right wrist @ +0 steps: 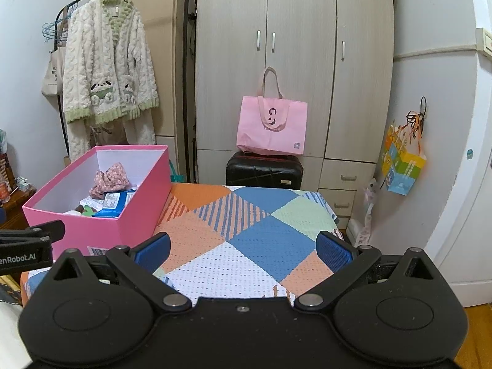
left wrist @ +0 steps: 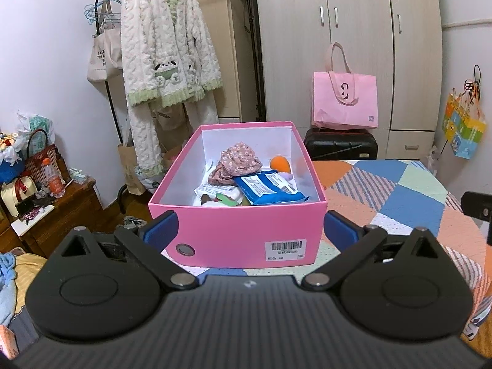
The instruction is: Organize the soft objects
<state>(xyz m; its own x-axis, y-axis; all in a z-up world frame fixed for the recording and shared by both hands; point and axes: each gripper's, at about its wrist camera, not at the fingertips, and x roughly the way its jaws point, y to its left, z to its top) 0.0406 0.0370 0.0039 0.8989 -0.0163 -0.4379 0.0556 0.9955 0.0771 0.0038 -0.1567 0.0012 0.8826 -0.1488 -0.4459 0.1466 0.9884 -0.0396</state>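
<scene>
On the patchwork cloth point(right wrist: 246, 215), at ten o'clock in the right view, sits the pink box point(left wrist: 236, 233) holding the soft things: a floral fabric bundle point(left wrist: 236, 163) toward twelve o'clock, a blue packet point(left wrist: 267, 189) nearer, an orange ball point(left wrist: 279, 163) at one o'clock. The left gripper point(left wrist: 250, 229) stands wide apart and empty, its blue pads flanking the box's near wall. The right gripper point(right wrist: 244, 250) likewise gapes empty over bare cloth. The bundle looks light and limp; pinching a raised fold should work.
</scene>
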